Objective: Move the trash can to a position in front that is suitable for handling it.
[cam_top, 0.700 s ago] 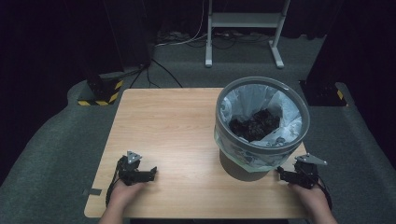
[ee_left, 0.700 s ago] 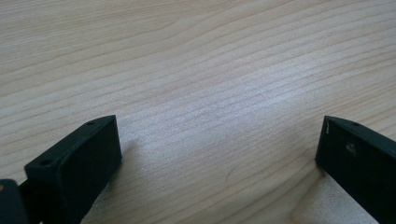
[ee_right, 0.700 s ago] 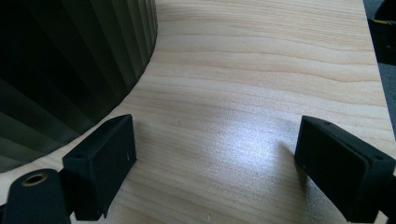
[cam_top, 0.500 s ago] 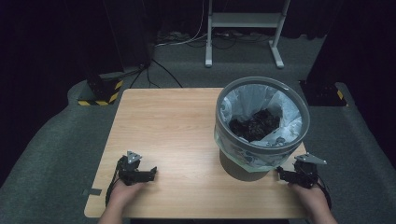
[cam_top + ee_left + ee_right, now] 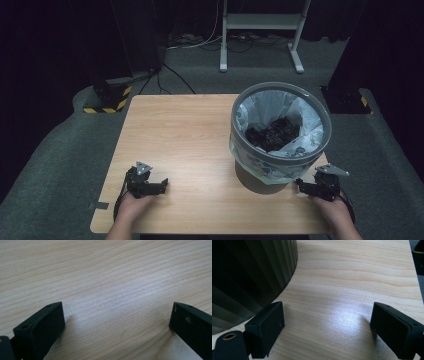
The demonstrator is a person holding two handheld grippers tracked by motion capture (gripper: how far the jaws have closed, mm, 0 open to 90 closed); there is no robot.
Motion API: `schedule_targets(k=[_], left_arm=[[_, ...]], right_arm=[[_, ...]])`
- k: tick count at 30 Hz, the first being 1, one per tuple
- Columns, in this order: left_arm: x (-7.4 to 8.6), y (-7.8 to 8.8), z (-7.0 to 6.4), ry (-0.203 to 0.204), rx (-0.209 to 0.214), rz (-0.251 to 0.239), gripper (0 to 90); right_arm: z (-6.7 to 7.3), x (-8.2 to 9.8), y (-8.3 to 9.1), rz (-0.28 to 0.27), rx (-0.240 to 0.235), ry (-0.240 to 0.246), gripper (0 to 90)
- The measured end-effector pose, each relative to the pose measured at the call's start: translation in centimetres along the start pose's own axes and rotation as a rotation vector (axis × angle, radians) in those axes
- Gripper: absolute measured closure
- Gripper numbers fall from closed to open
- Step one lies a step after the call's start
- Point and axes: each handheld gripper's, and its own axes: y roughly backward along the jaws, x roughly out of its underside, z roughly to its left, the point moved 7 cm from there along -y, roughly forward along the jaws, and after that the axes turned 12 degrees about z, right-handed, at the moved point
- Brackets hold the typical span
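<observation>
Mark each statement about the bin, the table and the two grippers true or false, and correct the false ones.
1. The waste bin stands on the wooden table. True.
2. The bin liner is empty. False: dark scraps lie inside it.
3. The left gripper is clamped on a cup. False: its jaws stand open over bare wood.
4. The right gripper is open, with the bin's ribbed wall close by. True.
5. The bin stands nearer the left gripper. False: it is by the right one.

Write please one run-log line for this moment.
left gripper: open, empty, on table | right gripper: open, empty, beside bin | bin: lined, dark waste inside
</observation>
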Motion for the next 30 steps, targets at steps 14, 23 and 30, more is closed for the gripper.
schedule_targets(k=[14, 23, 30], left_arm=[[0.0, 0.0, 0.0, 0.002, -0.001, 0.004, 0.3], [-0.4, 0.1, -0.6, 0.025, 0.049, 0.003, 0.4], [-1.8, 0.6, -3.0, -0.049, 0.075, -0.027, 0.5]], right_arm=[[0.2, -0.7, 0.4, 0.0, 0.004, -0.003, 13.8], [0.0, -1.7, 1.5, -0.071, 0.013, -0.017, 13.8], [-0.3, -2.3, 2.0, -0.117, 0.024, -0.029, 13.8]])
